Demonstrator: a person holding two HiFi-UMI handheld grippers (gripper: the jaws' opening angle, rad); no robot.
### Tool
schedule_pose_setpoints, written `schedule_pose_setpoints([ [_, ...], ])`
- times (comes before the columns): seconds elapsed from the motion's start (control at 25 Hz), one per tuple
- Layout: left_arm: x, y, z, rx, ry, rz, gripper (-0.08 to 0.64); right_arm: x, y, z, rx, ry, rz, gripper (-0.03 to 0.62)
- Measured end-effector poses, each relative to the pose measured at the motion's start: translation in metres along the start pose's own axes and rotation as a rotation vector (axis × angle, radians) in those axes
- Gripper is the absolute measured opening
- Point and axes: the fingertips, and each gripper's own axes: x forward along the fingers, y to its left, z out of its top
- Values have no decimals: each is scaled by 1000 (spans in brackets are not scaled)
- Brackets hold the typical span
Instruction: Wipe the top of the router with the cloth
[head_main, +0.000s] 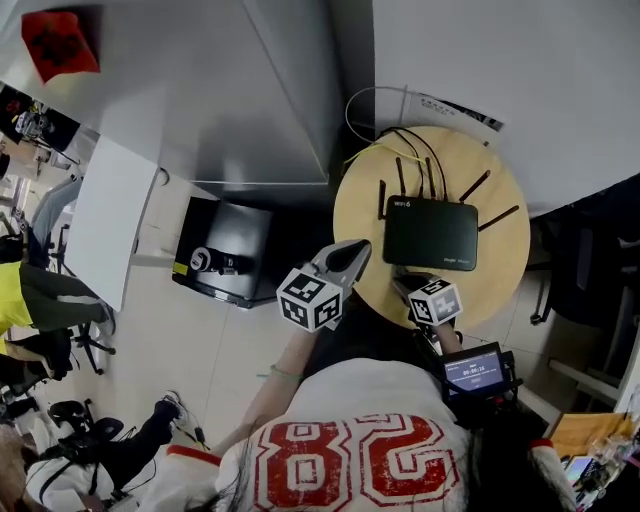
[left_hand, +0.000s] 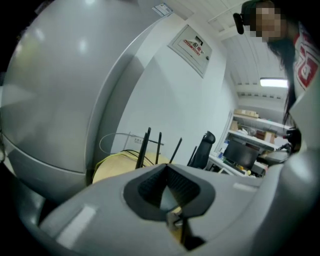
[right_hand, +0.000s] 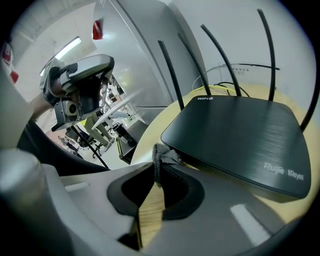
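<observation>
The right gripper (right_hand: 158, 169) pinches a small grey cloth (right_hand: 162, 155) in its jaw tips, low at the near edge of the round table (head_main: 358, 205); the cloth is just beside the router's (right_hand: 235, 132) near corner, and whether they touch I cannot tell. The left gripper (head_main: 350, 257), jaws closed together and empty, hovers over the table's left edge, apart from the router. The router lies flat at mid-table, antennas at its far side.
</observation>
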Motion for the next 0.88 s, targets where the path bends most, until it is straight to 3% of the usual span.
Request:
schedule_pose_setpoints([
  [0.44,-12,16,5,-16,-28,48,2,13,20,18,-49,-3,50,38],
  [0.88,-15,32,9,-22,-31,48,2,15,3,78,36,-82,-3,38],
])
